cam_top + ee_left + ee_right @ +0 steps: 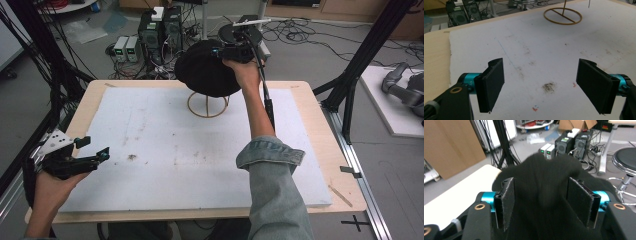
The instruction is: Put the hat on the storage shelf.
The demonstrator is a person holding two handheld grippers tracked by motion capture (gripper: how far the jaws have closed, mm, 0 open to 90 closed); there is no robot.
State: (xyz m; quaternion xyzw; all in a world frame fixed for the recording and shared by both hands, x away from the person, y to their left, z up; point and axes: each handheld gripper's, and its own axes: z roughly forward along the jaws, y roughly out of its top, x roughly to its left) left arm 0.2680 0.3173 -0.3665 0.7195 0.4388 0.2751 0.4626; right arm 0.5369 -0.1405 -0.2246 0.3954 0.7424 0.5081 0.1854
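A black cloth cap point(205, 75) sits draped over a wooden stand whose ring base point(208, 106) rests at the far middle of the white foam board point(175, 150). My right gripper point(218, 50) is at the cap's upper right side. In the right gripper view its jaws point(540, 195) stand apart with a loose fold of the black cap point(541, 182) between them, and the pads are not pressing on it. My left gripper point(94, 148) hovers open over the board's near left edge, nothing between its jaws point(541, 75). The ring base point(562, 17) lies far ahead of it.
The foam board lies on a wooden table point(330, 165). Behind the table, computer boxes point(160, 30) and many cables crowd the floor. Black frame posts point(365, 50) flank both sides. A grey machine point(405, 85) lies at the right, and a stool point(626, 157) stands nearby.
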